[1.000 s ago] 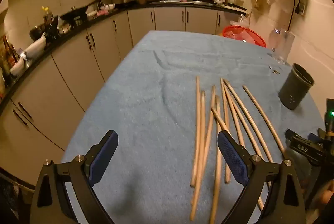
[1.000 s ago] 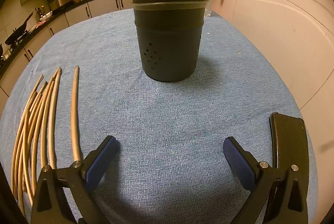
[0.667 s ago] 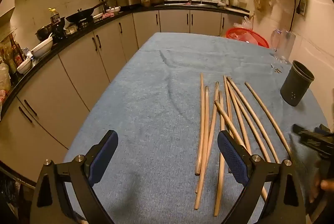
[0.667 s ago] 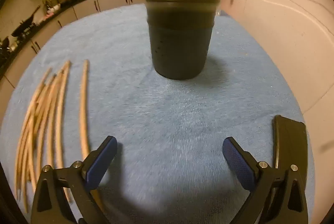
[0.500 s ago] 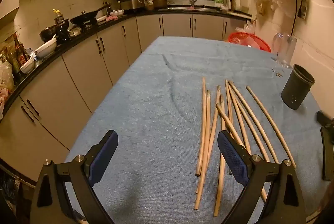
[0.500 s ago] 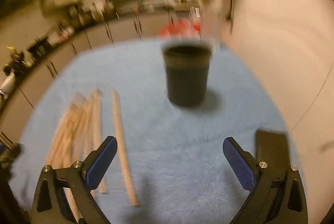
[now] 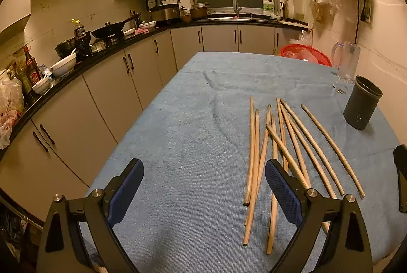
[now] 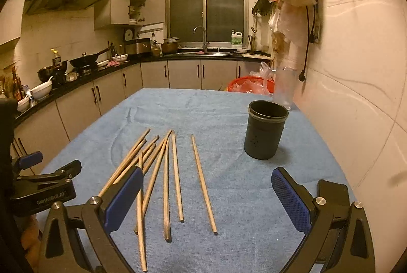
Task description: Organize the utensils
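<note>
Several long wooden chopsticks (image 7: 279,146) lie loose on the blue cloth of the table (image 7: 190,133); they also show in the right wrist view (image 8: 165,171). A dark perforated utensil cup (image 7: 362,106) stands upright to their right, empty, also in the right wrist view (image 8: 265,129). My left gripper (image 7: 203,186) is open and empty above the near table edge, left of the chopsticks. My right gripper (image 8: 207,199) is open and empty, raised over the near ends of the chopsticks. The left gripper's body (image 8: 43,186) shows at the left of the right wrist view.
A clear glass mug (image 7: 346,62) and a red basket (image 7: 305,54) stand at the far right of the table. A black flat object (image 7: 402,171) lies at the right edge. The wall runs along the right. Kitchen counters with cookware line the left and back.
My right gripper pulled back from close in front of the cup and rose, now facing the whole table. My left gripper lifted and drew back a little. Both stayed open.
</note>
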Demonstrator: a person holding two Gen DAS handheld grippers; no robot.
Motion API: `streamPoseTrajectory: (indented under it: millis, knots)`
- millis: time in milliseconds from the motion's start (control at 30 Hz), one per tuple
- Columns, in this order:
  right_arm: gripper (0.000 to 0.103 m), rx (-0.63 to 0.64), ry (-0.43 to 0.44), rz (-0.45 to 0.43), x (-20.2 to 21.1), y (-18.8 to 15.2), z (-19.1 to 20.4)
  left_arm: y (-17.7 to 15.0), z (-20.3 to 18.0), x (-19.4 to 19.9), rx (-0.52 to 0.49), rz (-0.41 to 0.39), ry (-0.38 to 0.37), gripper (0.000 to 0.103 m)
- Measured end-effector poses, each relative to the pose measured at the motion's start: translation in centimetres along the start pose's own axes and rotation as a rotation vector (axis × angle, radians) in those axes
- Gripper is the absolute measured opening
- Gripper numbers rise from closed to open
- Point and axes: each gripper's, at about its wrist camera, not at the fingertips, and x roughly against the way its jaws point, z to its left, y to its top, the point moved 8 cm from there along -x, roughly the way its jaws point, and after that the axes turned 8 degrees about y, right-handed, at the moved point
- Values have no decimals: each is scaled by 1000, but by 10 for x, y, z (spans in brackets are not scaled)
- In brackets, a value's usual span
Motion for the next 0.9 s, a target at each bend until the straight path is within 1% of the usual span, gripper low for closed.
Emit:
streamPoseTrajectory:
  millis: [233,900]
  knots:
    - [102,-3,-1,29,-2,-3,0,-3,-5,0,-13,5,0,96]
    - [102,-9,6,58,-5,-8,2,-7,-10,2,-17,6,0,96]
